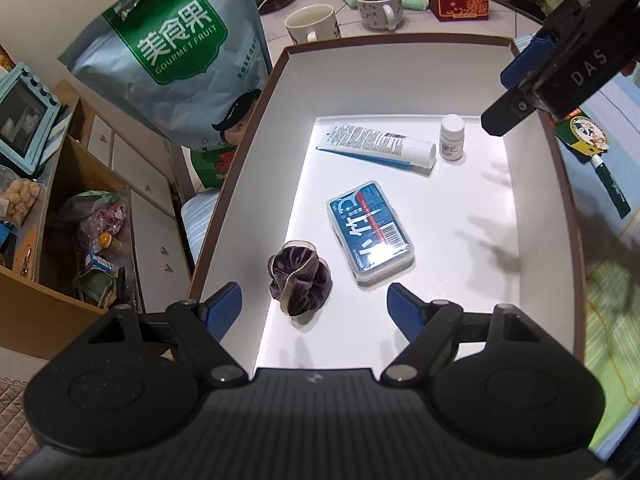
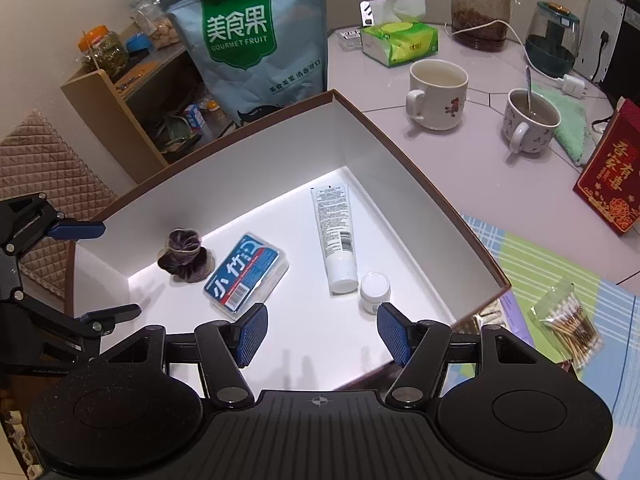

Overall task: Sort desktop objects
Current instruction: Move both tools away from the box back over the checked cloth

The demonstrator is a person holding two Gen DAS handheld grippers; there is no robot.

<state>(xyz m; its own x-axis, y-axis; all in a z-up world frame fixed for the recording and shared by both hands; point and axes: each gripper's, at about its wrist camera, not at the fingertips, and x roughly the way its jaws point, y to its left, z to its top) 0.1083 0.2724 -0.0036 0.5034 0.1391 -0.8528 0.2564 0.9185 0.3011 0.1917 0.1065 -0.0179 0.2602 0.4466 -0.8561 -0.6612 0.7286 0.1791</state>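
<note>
Box point(image 1: 256, 128) holds scrunchie point(image 1: 299, 278), floss case point(image 1: 370, 236), tube point(image 1: 380, 146), small bottle point(image 1: 452, 138). Left gripper point(image 1: 314, 308) jaws apart, empty, scrunchie just ahead. Right gripper point(image 2: 320, 334) jaws apart, empty, nearer bottle; cotton swabs point(image 2: 568, 324) outside on the worktop.

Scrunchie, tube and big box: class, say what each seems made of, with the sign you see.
Scrunchie: likely velvet fabric, dark purple, soft sheen on gathered folds. Tube: probably smooth plastic, white, printed, slightly glossy. Box: seemingly cardboard, thin straight walls, matte white inside, brown edge.
</note>
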